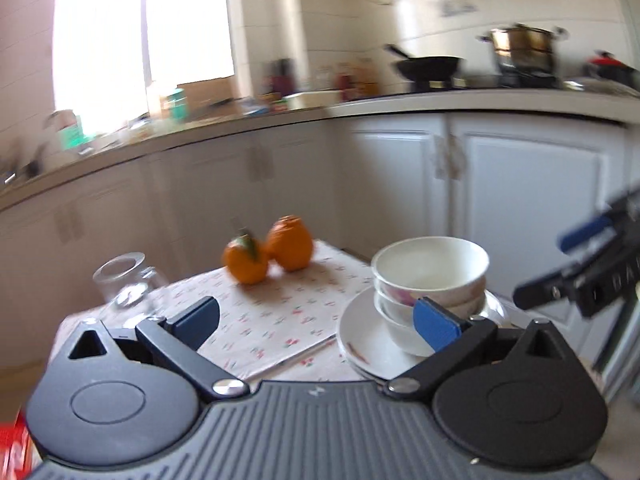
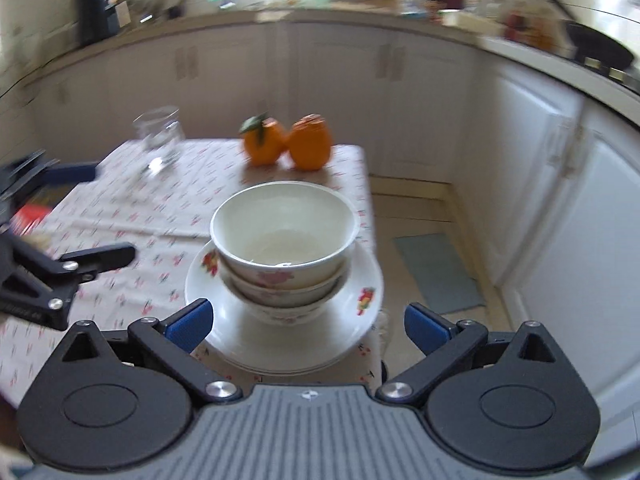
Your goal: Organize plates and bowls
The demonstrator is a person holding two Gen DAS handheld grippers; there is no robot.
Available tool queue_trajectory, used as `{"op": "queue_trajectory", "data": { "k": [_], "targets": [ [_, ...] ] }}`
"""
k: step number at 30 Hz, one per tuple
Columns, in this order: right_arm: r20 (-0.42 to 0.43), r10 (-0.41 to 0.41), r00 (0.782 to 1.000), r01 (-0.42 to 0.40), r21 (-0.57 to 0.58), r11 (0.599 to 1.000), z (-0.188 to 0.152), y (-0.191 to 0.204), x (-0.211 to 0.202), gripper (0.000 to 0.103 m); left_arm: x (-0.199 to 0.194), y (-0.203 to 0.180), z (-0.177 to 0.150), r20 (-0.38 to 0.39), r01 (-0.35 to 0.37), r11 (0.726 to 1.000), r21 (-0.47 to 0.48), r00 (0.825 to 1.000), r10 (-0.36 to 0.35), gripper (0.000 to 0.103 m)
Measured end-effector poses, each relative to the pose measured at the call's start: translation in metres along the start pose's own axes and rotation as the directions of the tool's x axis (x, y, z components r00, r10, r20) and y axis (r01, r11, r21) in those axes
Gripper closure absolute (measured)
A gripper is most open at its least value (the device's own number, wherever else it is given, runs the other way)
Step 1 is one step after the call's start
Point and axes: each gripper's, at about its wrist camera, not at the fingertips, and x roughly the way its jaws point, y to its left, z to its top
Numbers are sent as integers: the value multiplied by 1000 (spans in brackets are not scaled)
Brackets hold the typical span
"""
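White bowls with pink flowers (image 2: 284, 236) (image 1: 430, 276) sit nested in a stack on stacked white plates (image 2: 360, 300) (image 1: 360, 340) at the near right corner of the small table. My right gripper (image 2: 308, 326) is open just in front of the plates, its blue pads either side of the plate rim and clear of it. My left gripper (image 1: 316, 320) is open too, to the left of the stack, with its right pad (image 1: 436, 328) in front of the lower bowls. Nothing is held. Each gripper shows in the other's view, the right gripper (image 1: 576, 264) at the right edge and the left gripper (image 2: 86, 212) at the left.
Two oranges (image 1: 268, 254) (image 2: 288, 146) stand at the table's far side and a clear glass (image 1: 128, 282) (image 2: 160, 140) at its far left. A floral cloth (image 2: 120, 216) covers the table. White cabinets (image 1: 500, 184) and a cluttered counter with a wok (image 1: 430, 68) and pot lie beyond.
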Motion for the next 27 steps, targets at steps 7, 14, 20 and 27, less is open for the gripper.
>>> {"op": "queue_trajectory", "data": {
  "k": [7,14,20,27],
  "targets": [
    [66,-149,987,141,111,984,-29,39,-43,0,-46,-12,-1,-88,-124,989,-75,989,117,1],
    [122,-203,972,189,111,976,-48,57,-73,0,-69,-11,-10,-130,-147,982,-119,983,131,1],
    [141,-233,962,221,100,970,-52,64,-80,0,-77,-16,-13,-138,-156,980,-120,981,139,1],
    [147,-236,960,223,104,969,-52,66,-80,0,-76,-16,-13,-148,-169,977,-132,978,149,1]
  ]
}}
